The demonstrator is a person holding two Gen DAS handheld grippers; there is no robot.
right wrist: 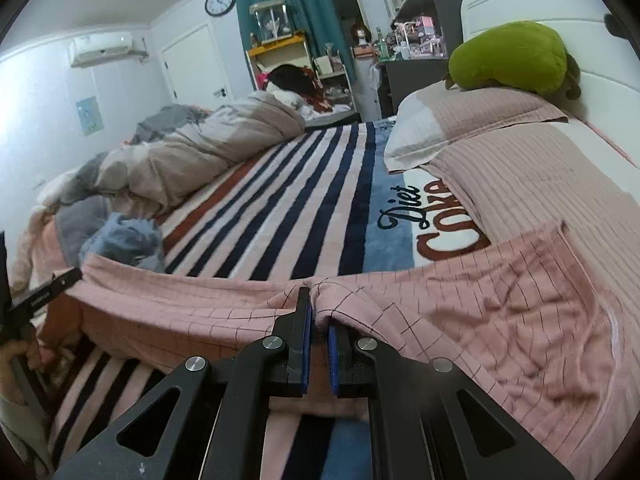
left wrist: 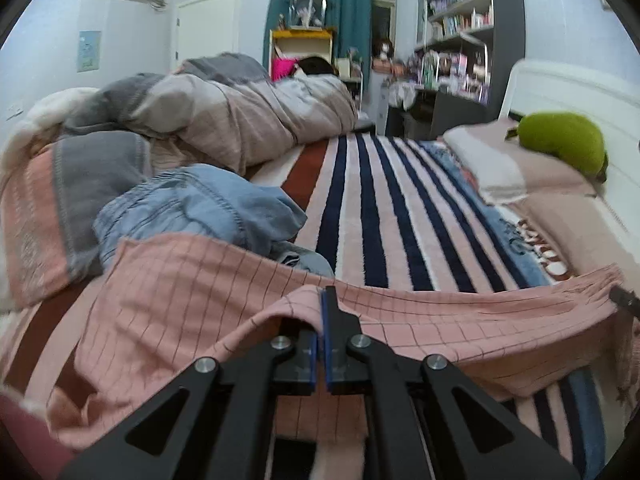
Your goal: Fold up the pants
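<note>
While you are pinching the pants (left wrist: 192, 292) with both grippers, the main risk is sitting right at the pads: the left gripper (left wrist: 323, 320) is clenched on only a thin ridge of the pink checked cloth, so an uneven pull is likely to be slipping that ridge out. The right gripper (right wrist: 318, 320) is gripping a thicker bunch, with its jaws standing slightly apart around it, so you may be catching more than one layer and folding crooked. The cloth is stretching between the two grips along the near edge of the bed (right wrist: 280, 200), and its right end is lying loose against the pillow (right wrist: 500, 120), where it could be dragging. The blue garment (left wrist: 192, 208) is touching the pants' far edge and could be snagging. Both grippers are pointing forward and low, nearly level, the left one's tip (right wrist: 52, 284) showing at the cloth's left end.
</note>
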